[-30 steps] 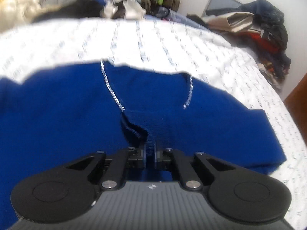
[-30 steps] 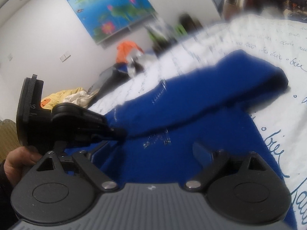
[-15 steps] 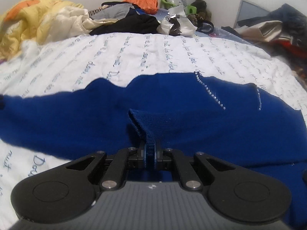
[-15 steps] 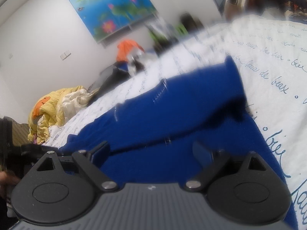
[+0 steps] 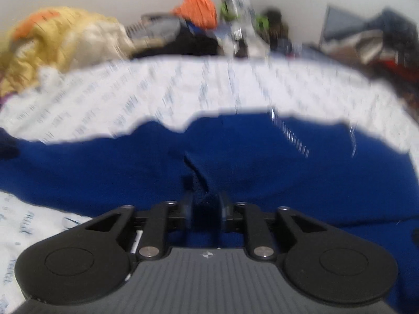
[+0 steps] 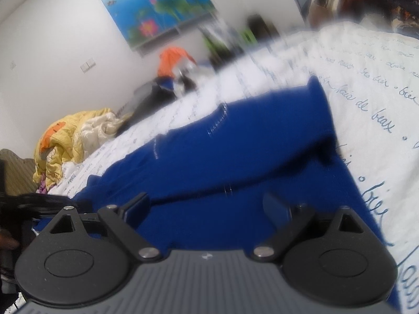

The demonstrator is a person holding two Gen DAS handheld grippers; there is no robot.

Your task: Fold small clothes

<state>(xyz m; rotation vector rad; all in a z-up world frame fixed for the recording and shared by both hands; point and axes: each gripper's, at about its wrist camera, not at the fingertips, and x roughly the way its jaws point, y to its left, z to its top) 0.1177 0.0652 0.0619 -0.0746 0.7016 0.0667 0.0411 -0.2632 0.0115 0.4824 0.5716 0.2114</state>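
- A bed (image 5: 183, 91) wore a white sheet printed with blue script.
- A blue garment (image 5: 262, 162) lay spread on it.
- Crumpled yellow bedding (image 5: 60, 34) lay at its far edge.

Black tool (image 5: 204, 208) linkages, silver screws, ribbed grey body.

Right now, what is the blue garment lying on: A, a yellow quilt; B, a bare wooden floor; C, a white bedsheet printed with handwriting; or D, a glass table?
C: the blue garment is spread across a white bedsheet covered in cursive blue script, which shows around it in both wrist views, while the yellow quilt sits bunched up at the far edge of the bed.
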